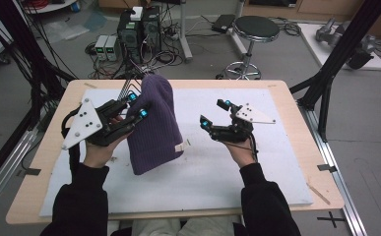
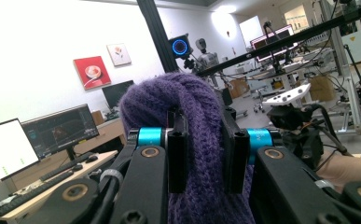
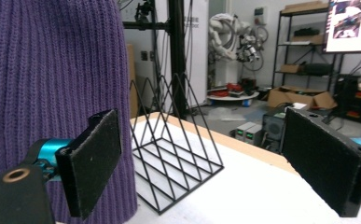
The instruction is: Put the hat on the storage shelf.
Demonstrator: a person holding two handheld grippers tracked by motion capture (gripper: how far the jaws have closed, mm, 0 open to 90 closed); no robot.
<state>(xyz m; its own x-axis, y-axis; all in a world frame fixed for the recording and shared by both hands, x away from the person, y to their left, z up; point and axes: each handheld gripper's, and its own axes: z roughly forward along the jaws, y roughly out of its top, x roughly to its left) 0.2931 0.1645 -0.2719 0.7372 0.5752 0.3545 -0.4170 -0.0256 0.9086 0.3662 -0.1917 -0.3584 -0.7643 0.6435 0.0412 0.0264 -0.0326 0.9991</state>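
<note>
The left tongs (image 1: 138,105) pinch a fold of the purple knitted hat (image 1: 154,129), which hangs at the left of the surface (image 1: 227,182) with its lower end resting on the white mat. The right tongs (image 1: 212,114) stand wide and hold nothing, a little apart to the hat's right. A black wire rack (image 3: 173,154) stands just behind the hat, at the far edge. To go on well, keep the left pinch firm and bring the right tongs in low to take the hat's free edge squarely before lifting.
</note>
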